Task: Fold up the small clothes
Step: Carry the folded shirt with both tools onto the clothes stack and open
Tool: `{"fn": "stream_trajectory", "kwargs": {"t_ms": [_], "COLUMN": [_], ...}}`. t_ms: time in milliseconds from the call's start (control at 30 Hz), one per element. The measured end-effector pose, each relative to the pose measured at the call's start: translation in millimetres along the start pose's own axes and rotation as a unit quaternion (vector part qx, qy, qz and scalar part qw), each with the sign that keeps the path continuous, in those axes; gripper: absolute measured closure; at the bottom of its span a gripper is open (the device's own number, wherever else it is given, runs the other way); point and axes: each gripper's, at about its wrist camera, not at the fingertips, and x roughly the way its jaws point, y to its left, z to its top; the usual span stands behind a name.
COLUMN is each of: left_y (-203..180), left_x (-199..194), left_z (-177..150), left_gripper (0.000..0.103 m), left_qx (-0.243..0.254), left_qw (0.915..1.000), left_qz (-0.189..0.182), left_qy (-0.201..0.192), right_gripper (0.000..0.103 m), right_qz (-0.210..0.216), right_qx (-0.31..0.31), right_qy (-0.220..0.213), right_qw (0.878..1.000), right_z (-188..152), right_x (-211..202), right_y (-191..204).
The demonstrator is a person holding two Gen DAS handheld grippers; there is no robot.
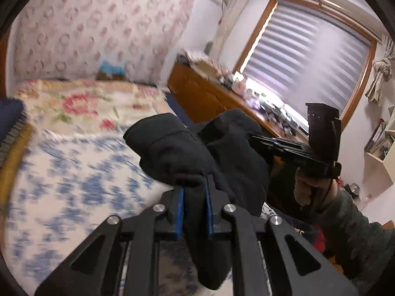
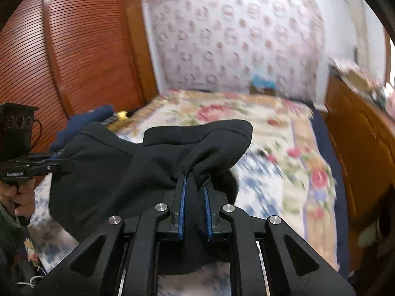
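A small black garment (image 1: pixel 187 153) hangs bunched in the air above the bed, stretched between both grippers. My left gripper (image 1: pixel 195 187) is shut on one edge of it, the cloth pinched between its blue pads (image 1: pixel 181 209). In the right wrist view the same black garment (image 2: pixel 138 162) drapes from my right gripper (image 2: pixel 195 180), which is shut on another edge. The right gripper (image 1: pixel 256 139) shows at the garment's right side in the left wrist view, held by a hand (image 1: pixel 311 190). The left gripper (image 2: pixel 59 164) shows at the garment's left side in the right wrist view.
Below lies a bed with a blue-and-white patterned sheet (image 1: pixel 74 172) and a floral quilt (image 2: pixel 246 113). A wooden dresser (image 1: pixel 205 93) crowded with small items stands by the window. A slatted wooden wardrobe (image 2: pixel 74 49) is at the left. A dark blue cloth (image 2: pixel 86 118) lies near it.
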Motion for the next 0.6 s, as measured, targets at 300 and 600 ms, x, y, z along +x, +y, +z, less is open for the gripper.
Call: {"fn": "stream_trajectory", "kwargs": {"t_ms": [300,600], "left_y": [49,112], "left_x": [-113,-196], "left_z": [62,108], "left_gripper": [0.093,0.093], "left_qx": [0.021,0.027], "left_qw": [0.9948,0.9785], "left_qz": [0.086,0.174], "left_qy": [-0.049,-0.107], "right_gripper": [0.094,0.094], "right_qz": [0.074,0.105], "right_qx": [-0.041,-0.077], "right_qy": [-0.054,-0.086], "right_qw": [0.995,0.988], "right_z": [78,177], "right_x": [50,112], "right_y": [101,169]}}
